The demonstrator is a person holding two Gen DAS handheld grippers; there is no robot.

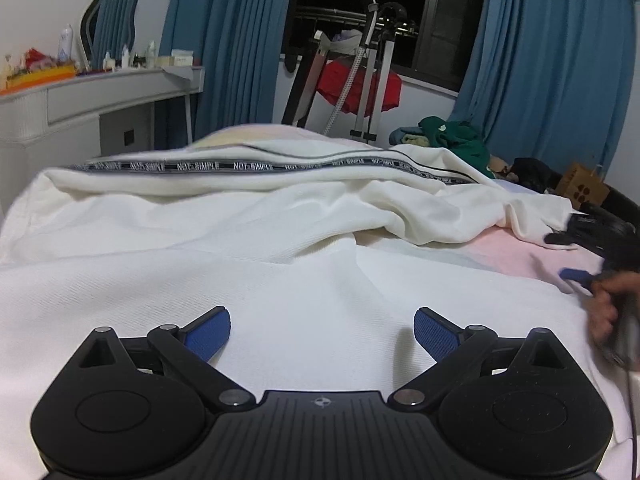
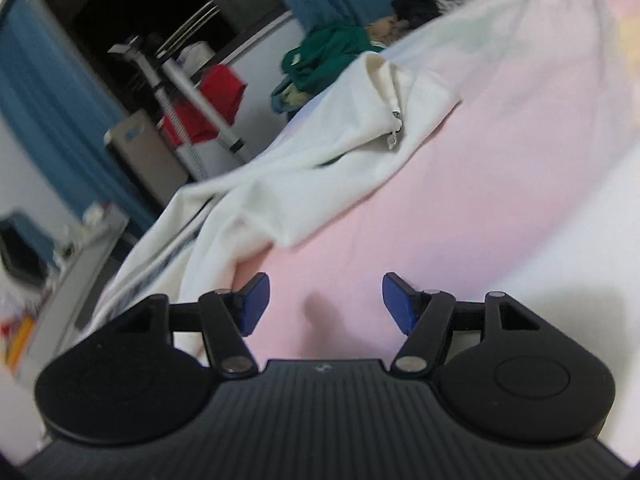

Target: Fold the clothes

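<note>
Blue curtains (image 1: 236,40) frame a dark window at the back of a bedroom, and a grey dressing table (image 1: 100,96) crowded with bottles stands against the far left wall. Right of it, past the foot of the bed, red cloth (image 1: 352,88) hangs on a metal rack. A pink sheet (image 2: 460,184) covers the bed, and across it lies the white garment (image 1: 248,224), rumpled, with a dark lettered band (image 1: 208,167) along its far fold (the words read NOT SIMPLE). The left gripper (image 1: 322,334) hovers low over the near, flatter part of the white cloth, its blue pads wide apart with nothing between them. Farther right, a green garment (image 1: 456,138) sits heaped near the bed's far edge, with a brown paper bag (image 1: 584,188) beyond it. At the right edge of the left wrist view a hand (image 1: 612,308) carries the right gripper (image 2: 326,300), blurred there; its own camera shows it tilted over bare pink sheet just beside the white garment's edge, jaws apart and empty. A zip pull (image 2: 394,136) dangles from a raised fold ahead.
</note>
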